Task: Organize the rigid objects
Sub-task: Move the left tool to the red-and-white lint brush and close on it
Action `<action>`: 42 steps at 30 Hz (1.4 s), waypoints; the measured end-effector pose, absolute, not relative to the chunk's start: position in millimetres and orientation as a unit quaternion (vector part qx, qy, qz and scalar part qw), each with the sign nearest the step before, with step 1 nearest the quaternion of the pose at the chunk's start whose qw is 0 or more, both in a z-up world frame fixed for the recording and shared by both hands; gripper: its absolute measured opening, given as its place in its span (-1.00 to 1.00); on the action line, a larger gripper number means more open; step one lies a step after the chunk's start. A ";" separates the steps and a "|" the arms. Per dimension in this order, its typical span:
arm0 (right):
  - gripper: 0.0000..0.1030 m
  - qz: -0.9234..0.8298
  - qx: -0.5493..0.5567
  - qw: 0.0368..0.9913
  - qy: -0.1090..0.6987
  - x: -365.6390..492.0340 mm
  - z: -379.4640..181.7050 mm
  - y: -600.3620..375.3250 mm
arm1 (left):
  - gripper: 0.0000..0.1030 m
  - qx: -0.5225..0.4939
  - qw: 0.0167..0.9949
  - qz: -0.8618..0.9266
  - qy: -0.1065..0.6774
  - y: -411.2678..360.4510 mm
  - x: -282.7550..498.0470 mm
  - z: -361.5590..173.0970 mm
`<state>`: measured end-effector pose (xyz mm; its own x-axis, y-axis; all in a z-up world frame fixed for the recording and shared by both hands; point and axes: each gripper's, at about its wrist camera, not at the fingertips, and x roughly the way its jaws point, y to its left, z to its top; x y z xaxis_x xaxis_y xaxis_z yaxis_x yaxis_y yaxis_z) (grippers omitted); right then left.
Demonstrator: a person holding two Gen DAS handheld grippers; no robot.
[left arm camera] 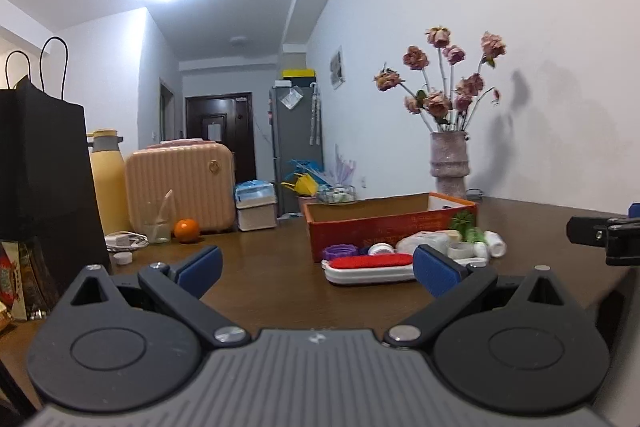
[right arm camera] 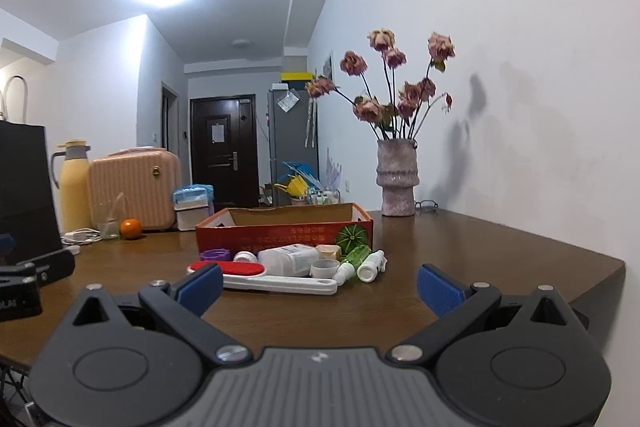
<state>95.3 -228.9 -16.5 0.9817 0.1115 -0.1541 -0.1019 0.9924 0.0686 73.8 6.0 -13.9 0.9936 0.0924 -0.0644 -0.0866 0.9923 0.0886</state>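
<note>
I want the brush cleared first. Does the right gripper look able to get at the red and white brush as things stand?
Probably yes. The right gripper is open and the red and white brush lies just ahead on bare table, nothing between them.

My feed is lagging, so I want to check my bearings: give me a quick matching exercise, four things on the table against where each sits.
Things:
1. orange
2. vase of dried roses
3. red-topped brush
4. red cardboard box

Places:
A. far corner by the wall
B. nearest the claws, in front of the small bottles
C. left side, beside the glass
D. mid-table, just behind the clutter

Pairs: 1-C, 2-A, 3-B, 4-D

Both claws, left and right, are open and hold nothing.
</note>
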 end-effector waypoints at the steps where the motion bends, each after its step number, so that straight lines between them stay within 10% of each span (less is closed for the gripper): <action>1: 1.00 0.055 0.030 0.995 0.082 104.3 -16.9 -228.7 | 1.00 0.046 0.997 0.052 0.027 6.4 80.8 -14.7; 25: 1.00 0.138 0.050 0.942 0.301 336.2 -31.7 -258.5 | 1.00 -0.020 0.967 -0.047 0.250 55.5 330.5 -17.5; 27: 0.81 0.144 0.072 0.937 0.310 347.3 -34.3 -263.1 | 1.00 -0.024 0.962 -0.052 0.268 56.1 348.2 -22.8; 30: -0.15 0.143 0.097 0.928 0.329 362.9 -40.6 -267.3 | 0.84 -0.042 0.952 -0.071 0.295 60.3 367.6 -30.1; 42: -0.58 0.153 0.127 0.917 0.347 379.2 -62.1 -261.6 | 0.28 -0.114 0.931 -0.110 0.329 68.6 372.2 -43.4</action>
<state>379.2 -261.6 -62.1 0.7124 0.3689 -0.5970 -0.1932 0.9209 0.3386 372.2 68.6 -43.4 0.7588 -0.2799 -0.5881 0.1299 0.9498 -0.2845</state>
